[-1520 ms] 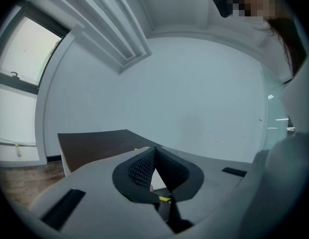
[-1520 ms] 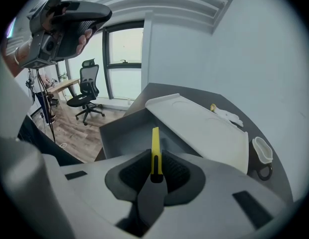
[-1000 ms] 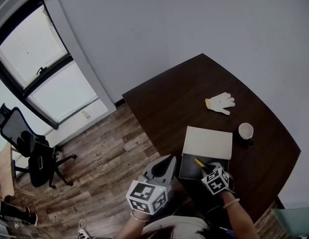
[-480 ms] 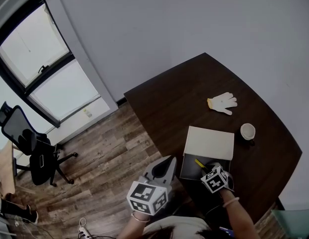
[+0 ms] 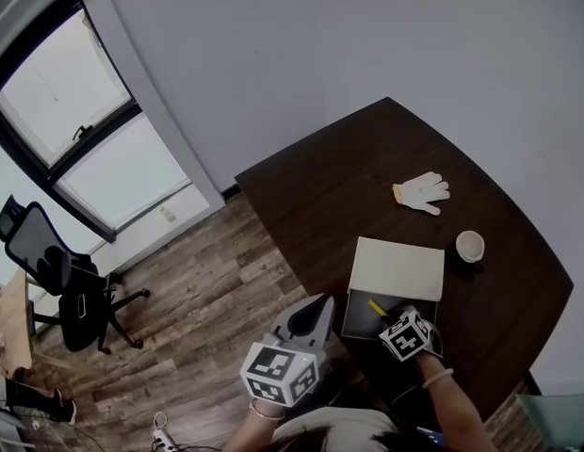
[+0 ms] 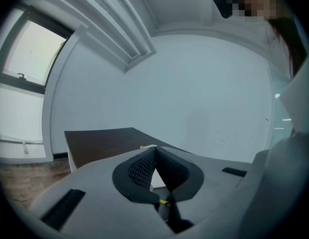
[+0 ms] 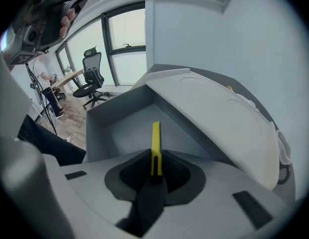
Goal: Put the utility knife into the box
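I had the right gripper pinching the slim yellow utility knife above the open grey box. The left gripper was pressed together and empty, left of the box.

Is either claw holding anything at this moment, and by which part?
The right claw holds the yellow utility knife by its near end, the rest pointing out over the open box. The left claw is shut on nothing.

Slim yellow knife clamped in right gripper, pointing into open grey box, pale lid open.
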### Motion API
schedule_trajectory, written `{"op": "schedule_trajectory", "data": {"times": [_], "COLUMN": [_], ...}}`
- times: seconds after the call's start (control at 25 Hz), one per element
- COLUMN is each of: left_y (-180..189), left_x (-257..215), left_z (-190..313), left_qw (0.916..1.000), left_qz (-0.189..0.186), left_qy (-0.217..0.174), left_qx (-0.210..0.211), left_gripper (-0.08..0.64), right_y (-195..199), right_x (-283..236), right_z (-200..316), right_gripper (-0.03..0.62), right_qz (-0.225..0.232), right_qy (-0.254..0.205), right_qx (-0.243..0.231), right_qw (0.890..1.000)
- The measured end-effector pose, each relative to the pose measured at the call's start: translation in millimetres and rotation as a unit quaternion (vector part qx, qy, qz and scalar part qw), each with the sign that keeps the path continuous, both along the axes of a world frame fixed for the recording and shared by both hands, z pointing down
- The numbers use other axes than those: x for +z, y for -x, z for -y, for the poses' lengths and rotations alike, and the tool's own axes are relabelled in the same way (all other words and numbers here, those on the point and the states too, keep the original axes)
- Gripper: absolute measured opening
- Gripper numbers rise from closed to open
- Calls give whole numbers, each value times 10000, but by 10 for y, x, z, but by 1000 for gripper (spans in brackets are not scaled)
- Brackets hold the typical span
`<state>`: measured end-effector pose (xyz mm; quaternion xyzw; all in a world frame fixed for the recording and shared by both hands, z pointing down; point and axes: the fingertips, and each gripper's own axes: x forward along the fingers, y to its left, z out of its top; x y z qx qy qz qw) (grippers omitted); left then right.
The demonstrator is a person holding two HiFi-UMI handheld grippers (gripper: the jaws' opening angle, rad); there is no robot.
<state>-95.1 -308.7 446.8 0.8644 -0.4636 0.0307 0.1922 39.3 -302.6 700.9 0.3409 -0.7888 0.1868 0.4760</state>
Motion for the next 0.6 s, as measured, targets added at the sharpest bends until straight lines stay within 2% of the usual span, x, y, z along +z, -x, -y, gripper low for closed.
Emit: {"op": "schedule_trajectory", "data": {"times": [0.36, 0.48, 0.6], "left_y": [-93, -91, -87], "left_x": [-5, -34, -52], "left_z": [-14, -26, -49], "left_qw": [9999, 9999, 9998], "left_qz": [34, 35, 68], "left_qy": [6, -9, -29], "left_qx": [99, 123, 159], "left_gripper": [17, 17, 17], "right_y": [-24, 1, 39], "right_x": [13, -11, -81], "right_z": [14, 20, 31], "right_gripper": [79, 120, 121], "right_qz": [120, 210, 350], "right_qy": [39, -14, -102], "right_qx": [82, 126, 219], "right_qw": [9999, 9997, 9991]}}
